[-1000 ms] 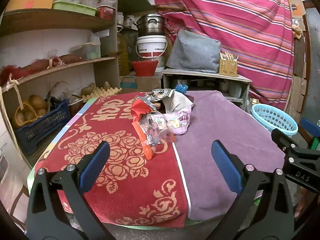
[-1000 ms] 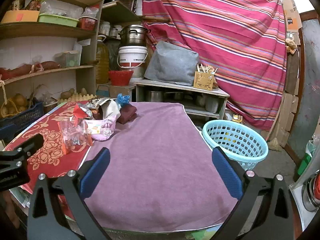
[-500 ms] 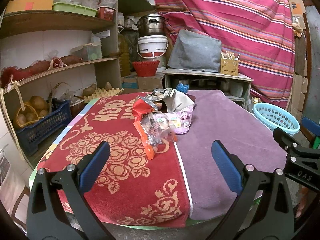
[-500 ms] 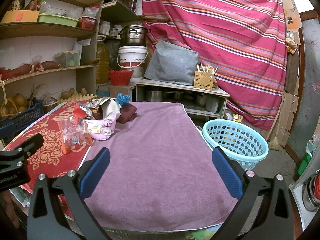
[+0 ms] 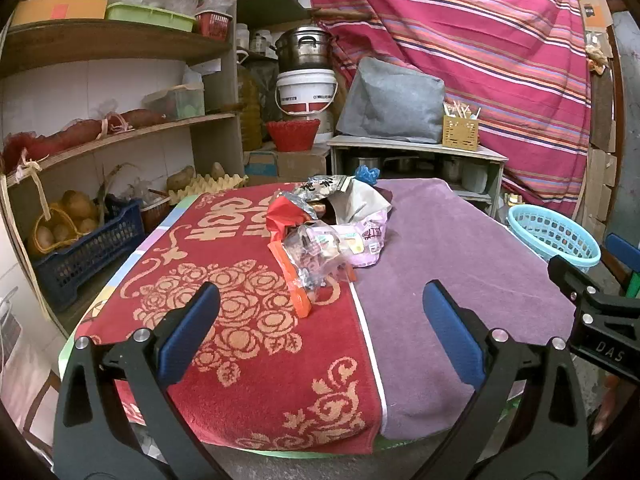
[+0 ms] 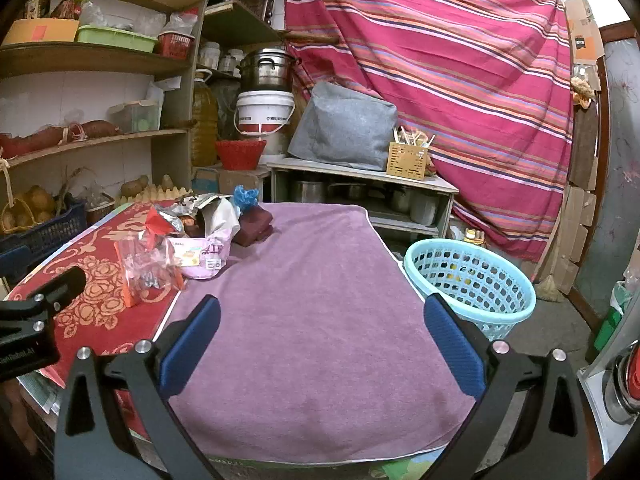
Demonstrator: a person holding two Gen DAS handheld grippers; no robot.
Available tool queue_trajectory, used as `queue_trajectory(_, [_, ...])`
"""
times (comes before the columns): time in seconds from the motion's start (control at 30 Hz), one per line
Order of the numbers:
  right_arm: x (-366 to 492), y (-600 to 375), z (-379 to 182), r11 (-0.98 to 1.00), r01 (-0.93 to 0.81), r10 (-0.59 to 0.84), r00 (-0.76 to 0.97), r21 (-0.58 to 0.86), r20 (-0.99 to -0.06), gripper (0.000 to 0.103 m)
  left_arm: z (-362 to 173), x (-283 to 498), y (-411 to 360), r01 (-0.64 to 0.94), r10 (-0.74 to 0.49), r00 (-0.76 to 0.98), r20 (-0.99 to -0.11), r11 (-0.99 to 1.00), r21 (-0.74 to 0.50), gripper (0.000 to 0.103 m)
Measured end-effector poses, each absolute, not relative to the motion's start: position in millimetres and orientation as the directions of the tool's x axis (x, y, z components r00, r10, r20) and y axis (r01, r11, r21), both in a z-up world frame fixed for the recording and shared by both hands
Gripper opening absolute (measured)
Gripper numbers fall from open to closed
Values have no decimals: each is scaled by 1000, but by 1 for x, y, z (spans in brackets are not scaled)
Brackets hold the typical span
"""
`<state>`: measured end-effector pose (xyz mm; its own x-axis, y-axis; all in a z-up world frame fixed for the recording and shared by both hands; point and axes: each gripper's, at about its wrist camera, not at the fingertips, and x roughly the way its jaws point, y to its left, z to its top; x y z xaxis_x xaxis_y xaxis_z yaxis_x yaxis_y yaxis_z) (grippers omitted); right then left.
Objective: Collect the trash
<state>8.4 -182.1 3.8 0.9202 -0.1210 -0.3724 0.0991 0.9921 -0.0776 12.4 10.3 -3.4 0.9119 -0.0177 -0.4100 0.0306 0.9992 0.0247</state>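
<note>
- Your left gripper [image 5: 320, 328] hangs over the table's near edge at 6 o'clock, jaws spread wide, gripping nothing; blue ribbed pads [image 5: 188, 336] on black arms.
- Red towel [image 5: 240, 320] with gold rose print covers the left half of the table and drapes over the near edge; flat bare cloth between you and the trash.
- Trash pile [image 5: 328, 232] sits at 12 o'clock of the left gripper, mid-table, straddling the seam of the two towels: crinkled clear bag with orange strip in front, pink-white printed pouch, red foil, silver wrapper, blue scrap at the back.
- In the right view the pile [image 6: 188, 240] is at 10 o'clock, with a dark maroon wad [image 6: 254, 228] just beside it.
- Purple towel [image 6: 312, 312], plain terry, fills the right half; wide and bare in front of your right gripper [image 6: 320, 344], which is also splayed and holds nothing.
- Light-blue plastic basket [image 6: 468, 284], round and perforated, stands on the floor just beside the table's right edge, at 2 o'clock.
</note>
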Motion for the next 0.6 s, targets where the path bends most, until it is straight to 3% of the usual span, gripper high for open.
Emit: queue_trajectory(0.6, [8,-182,4,992,99,-122,920,-79,-373,99,-5,13,13,29,-19,912,-409,999,20,98])
